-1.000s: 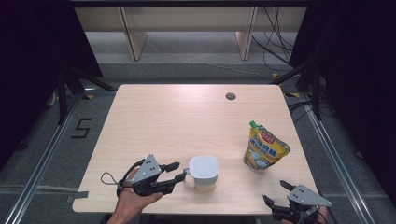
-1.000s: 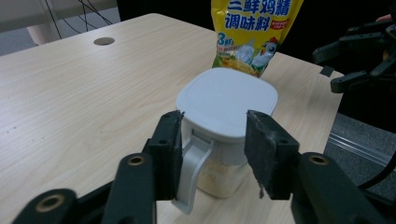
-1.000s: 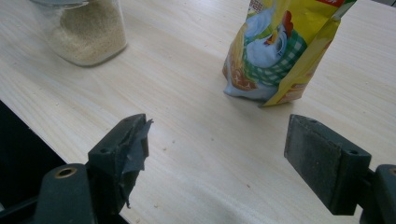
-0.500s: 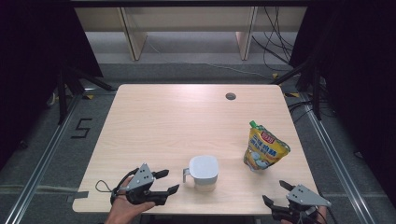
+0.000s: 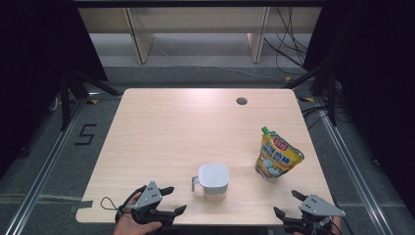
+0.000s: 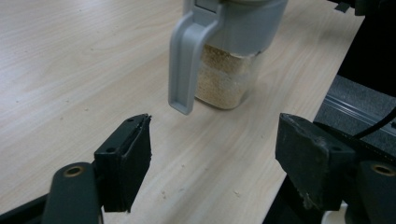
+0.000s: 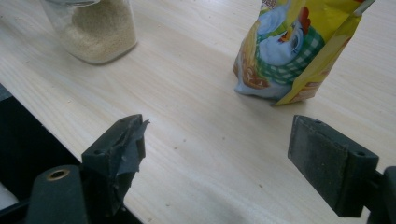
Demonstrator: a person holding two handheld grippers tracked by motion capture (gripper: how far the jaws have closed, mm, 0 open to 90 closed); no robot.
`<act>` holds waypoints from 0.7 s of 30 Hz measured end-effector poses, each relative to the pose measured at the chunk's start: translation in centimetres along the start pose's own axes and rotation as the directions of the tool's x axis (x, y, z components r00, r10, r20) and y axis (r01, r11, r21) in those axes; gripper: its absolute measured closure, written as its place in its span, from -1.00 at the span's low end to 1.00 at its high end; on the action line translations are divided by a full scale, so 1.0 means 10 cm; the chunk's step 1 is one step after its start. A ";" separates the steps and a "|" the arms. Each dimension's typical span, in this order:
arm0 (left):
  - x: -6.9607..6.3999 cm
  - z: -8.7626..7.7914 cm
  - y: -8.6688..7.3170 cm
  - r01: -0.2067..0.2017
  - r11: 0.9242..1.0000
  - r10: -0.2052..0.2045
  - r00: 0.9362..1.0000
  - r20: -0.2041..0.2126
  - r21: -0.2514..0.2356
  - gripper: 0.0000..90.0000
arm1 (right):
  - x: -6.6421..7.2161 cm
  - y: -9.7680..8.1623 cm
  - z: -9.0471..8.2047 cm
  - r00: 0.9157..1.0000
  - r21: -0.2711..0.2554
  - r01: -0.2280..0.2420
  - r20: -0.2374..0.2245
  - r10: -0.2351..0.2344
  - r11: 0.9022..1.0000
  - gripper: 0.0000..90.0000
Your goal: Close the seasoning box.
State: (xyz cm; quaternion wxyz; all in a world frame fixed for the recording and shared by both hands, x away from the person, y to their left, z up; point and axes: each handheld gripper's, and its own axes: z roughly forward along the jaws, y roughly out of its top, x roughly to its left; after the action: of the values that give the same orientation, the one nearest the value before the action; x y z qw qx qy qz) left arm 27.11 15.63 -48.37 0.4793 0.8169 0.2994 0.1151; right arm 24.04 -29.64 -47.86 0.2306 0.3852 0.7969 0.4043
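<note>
- The lidded jar (image 5: 214,180) stands upright near the front edge of the table (image 5: 171,127), its grey handle (image 6: 186,60) pointing left toward the left gripper (image 5: 169,200).
- The left gripper sits just beside that handle, apart from it; its jaws have just been opening and now gape wide with nothing between them, only bare tabletop.
- The right gripper (image 5: 288,205) hangs at the near right corner, jaws spread wide and empty, aimed across the wood at the yellow pouch (image 5: 276,156).
- The pouch stands upright on the right side, well apart from the jar, its green cap on as far as I can see.
- My read: the jar looks freshly set in place and the pouch untouched, so any opening or pouring is all left to do.
- The jar holds pale grains (image 6: 219,79) partway up; how full it is I cannot judge, since the lid and the frame cut it off.
- The print on the pouch is too small to read, and whether it is sealed is hard to tell.
- Both hands are cropped at the bottom edge of the high view.
</note>
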 end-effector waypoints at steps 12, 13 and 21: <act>-0.13 0.11 -0.11 -0.036 0.997 0.037 0.999 -0.013 0.073 -0.52 | 0.04 -0.05 -0.02 1.000 0.043 -0.023 -0.010 0.024 0.999 -0.62; -0.13 0.11 -0.11 -0.028 0.997 0.030 0.999 -0.016 0.075 -0.52 | 0.02 -0.05 -0.01 1.000 0.039 -0.002 -0.015 0.003 0.999 -0.62; -0.10 0.10 -0.11 -0.038 0.996 0.040 0.999 -0.034 0.081 -0.52 | 0.02 -0.06 0.01 0.999 0.050 -0.015 -0.031 0.016 0.999 -0.62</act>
State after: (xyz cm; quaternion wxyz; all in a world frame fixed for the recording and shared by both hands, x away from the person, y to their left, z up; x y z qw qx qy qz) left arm 26.38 14.67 -49.70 0.4383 0.8391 0.2963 0.1268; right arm 23.76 -29.70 -48.44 0.2050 0.3906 0.8073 0.3921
